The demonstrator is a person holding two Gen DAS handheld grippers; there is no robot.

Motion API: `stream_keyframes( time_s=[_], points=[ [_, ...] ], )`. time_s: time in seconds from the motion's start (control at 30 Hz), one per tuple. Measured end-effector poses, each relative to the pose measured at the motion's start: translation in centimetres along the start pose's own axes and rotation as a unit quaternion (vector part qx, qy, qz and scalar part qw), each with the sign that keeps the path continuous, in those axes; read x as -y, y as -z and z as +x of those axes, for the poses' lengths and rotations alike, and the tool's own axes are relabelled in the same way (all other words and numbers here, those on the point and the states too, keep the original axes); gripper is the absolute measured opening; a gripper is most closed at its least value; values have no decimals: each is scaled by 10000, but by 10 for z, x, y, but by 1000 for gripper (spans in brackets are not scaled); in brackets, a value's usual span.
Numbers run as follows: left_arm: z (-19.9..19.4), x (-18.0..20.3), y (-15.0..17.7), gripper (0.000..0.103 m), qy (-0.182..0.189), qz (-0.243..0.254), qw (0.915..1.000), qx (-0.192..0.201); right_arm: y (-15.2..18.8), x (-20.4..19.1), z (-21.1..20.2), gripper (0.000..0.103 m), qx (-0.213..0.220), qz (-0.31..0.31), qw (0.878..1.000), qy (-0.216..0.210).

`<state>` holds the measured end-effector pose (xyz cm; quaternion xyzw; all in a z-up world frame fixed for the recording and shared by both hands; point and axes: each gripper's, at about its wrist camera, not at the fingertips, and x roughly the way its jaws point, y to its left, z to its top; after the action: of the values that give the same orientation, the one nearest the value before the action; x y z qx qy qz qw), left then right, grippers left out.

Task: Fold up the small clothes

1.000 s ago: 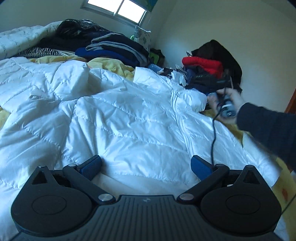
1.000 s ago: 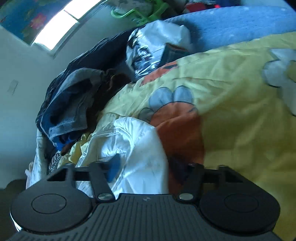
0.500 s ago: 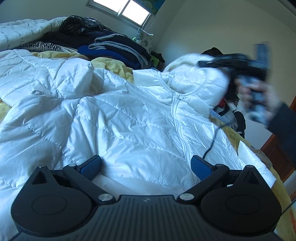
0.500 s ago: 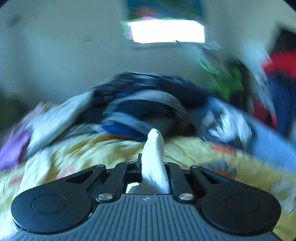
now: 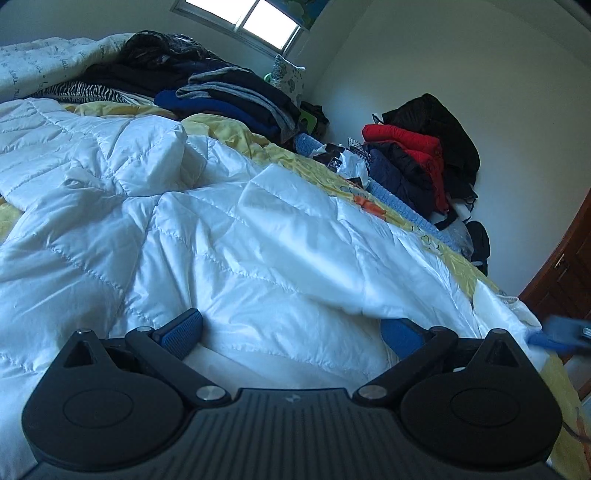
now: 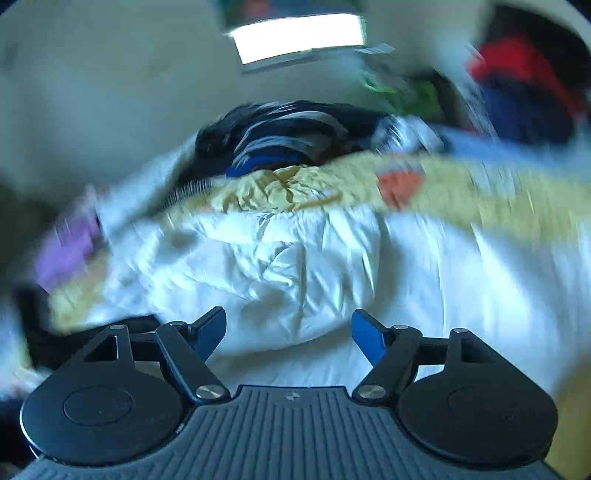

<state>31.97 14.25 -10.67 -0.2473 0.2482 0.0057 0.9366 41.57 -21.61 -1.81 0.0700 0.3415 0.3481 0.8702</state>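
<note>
Yellow bedsheet (image 5: 229,129), window (image 5: 255,22), red jacket (image 5: 402,138) on dark pile, wooden door (image 5: 565,273).

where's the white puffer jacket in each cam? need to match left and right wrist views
Left wrist: white puffer jacket fills the left and centre, spread on the bed straight ahead of the open left claw.
Right wrist: the jacket fills the centre and lower right, ahead of the open right claw; edges blurred.
Shared landmark: the pile of dark folded clothes beyond the jacket, under the window.
</note>
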Motion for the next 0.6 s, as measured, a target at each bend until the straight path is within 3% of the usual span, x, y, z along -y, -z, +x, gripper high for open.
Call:
stream_keyframes(
  time_s=[0.1, 0.17, 0.23, 0.3, 0.37, 0.43, 0.5, 0.53, 0.57, 0.6],
  points=[
    [-10, 1, -1, 103, 188, -213, 9995, -134, 28, 10, -38, 80, 133, 1003, 9946, -228],
    [-19, -6, -4, 103, 597, -889, 9938, -304, 53, 16, -56, 85, 208, 1574, 9866, -364],
    [-28, -11, -6, 103, 1228, -1658, 9778, -369, 71, 26, -66, 87, 243, 2045, 9774, -475],
    [-30, -12, -9, 103, 1604, -2123, 9629, -452, 81, 32, -64, 87, 230, 2327, 9709, -516],
    [-22, -9, -13, 103, 1460, -2246, 9620, -536, 87, 32, -59, 86, 236, 2503, 9666, -507],
    [-5, -5, -17, 103, 814, -2143, 9710, -680, 86, 33, -50, 86, 241, 2724, 9598, -637],
    [16, -2, -22, 103, 447, -1995, 9758, -771, 85, 31, -47, 86, 271, 2817, 9560, -775],
    [24, -1, -25, 98, 325, -1917, 9781, -745, 83, 30, -45, 86, 295, 2800, 9562, -799],
    [33, 4, -29, 65, 183, -1744, 9815, -764, 82, 28, -44, 86, 318, 2754, 9575, -800],
    [43, 11, -35, 40, 90, -1485, 9846, -915, 80, 26, -45, 87, 343, 2702, 9589, -791]
  ],
)
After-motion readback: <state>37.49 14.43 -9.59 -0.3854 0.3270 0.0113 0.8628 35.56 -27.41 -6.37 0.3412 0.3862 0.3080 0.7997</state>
